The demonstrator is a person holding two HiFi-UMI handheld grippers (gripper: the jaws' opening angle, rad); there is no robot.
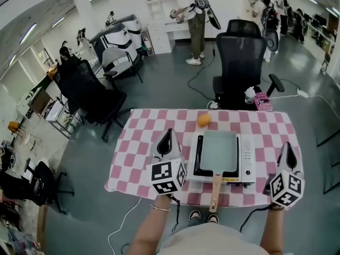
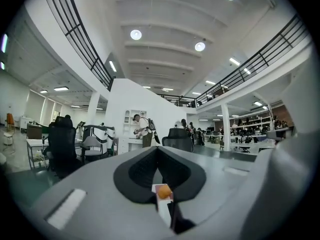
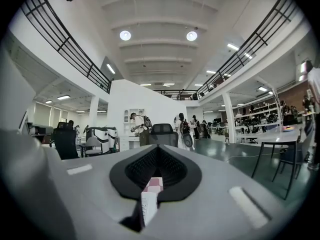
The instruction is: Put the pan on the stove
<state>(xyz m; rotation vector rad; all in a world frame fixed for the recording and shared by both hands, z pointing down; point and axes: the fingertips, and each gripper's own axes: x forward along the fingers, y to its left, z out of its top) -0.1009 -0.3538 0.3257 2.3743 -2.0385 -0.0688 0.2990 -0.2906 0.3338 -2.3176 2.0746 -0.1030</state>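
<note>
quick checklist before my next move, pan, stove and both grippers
1. pan flat on the stove: ok
2. wooden handle points toward the person, easy to reach: ok
3. left gripper shut, nothing held: ok
4. right gripper shut, nothing held: ok
5. orange round thing on the checked cloth behind the stove, apart from it: ok
6. stove switched off: cannot tell

Lower centre of the head view: stove (image 1: 247, 162) largely covered by the pan (image 1: 218, 151); forearms (image 1: 151, 230) cut off at the bottom edge. Upper right of the checked cloth (image 1: 133, 142): pink item (image 1: 262, 101), too small to identify. Behind the left gripper (image 2: 159, 148) and right gripper (image 3: 157, 146): cloth blocked, only slivers showing low between the jaws.
</note>
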